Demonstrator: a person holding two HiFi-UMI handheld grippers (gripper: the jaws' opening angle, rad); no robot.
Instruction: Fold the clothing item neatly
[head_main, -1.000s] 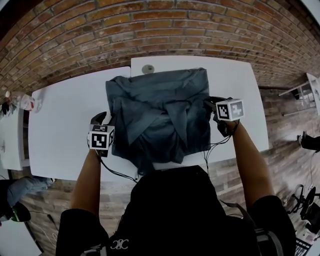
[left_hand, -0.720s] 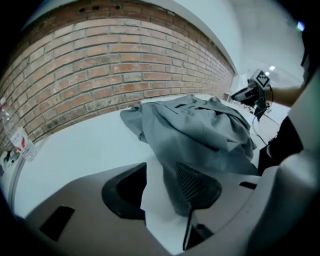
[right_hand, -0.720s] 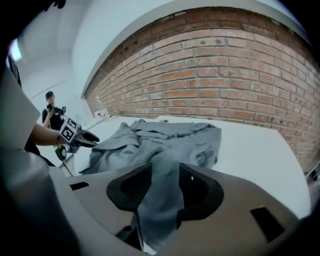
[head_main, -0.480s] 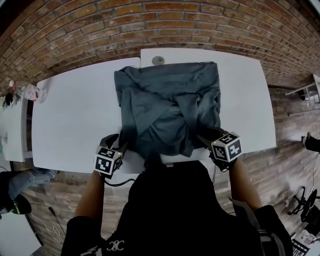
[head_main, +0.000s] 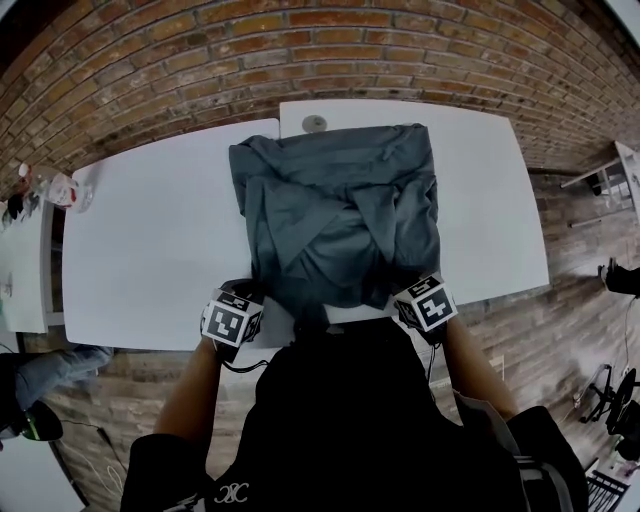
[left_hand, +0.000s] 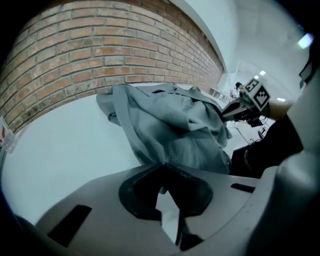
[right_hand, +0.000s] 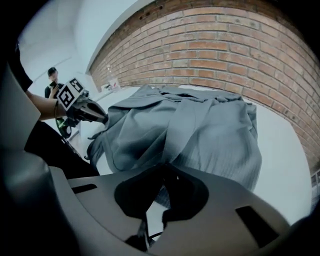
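Records jaws just closed on left gripper and right gripper, pinching near corners of garment on surface. Judges hem fold starting; requires next a level lift toward far edge

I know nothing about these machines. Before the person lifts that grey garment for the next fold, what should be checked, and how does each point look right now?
1. Left gripper grips the grey garment: ok; its jaws have just been closing, with fabric pinched between them.
2. Right gripper grips it too: ok; its jaws have likewise just been closing, with fabric between them.
3. Grips at the two near corners: ok in the head view.
4. Garment lying flat: not ok; it is creased, with folded-in parts bunched in the middle.
5. Small round object clear of the garment's far edge: cannot tell; it sits right beside it.
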